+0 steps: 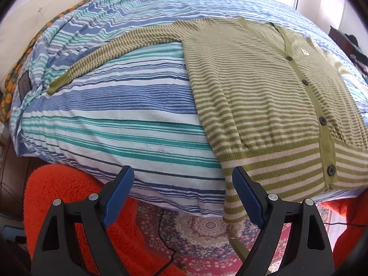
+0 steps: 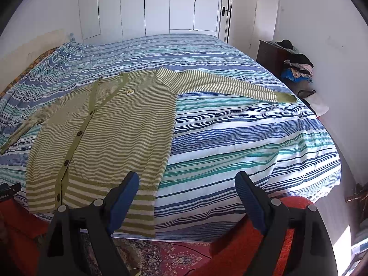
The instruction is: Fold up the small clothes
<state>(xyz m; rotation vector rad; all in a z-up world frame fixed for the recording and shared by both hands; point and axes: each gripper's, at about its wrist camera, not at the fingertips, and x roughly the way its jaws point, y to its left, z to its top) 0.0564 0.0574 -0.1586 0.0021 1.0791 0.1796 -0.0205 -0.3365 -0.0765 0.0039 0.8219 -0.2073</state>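
Both wrist cameras look forward and steeply down from the near bed (image 1: 115, 105) edge. The left view is closer, cardigan (image 1: 264, 96) at 2 o'clock. The right view shows it (image 2: 110, 133) at 10 o'clock. Both share cardigan and bedspread.

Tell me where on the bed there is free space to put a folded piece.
Free: the striped bedspread between the cardigan body and the bed's right edge, below the outstretched sleeve; also the far bedspread beyond the collar. Crowded: the near-left, covered by the cardigan.
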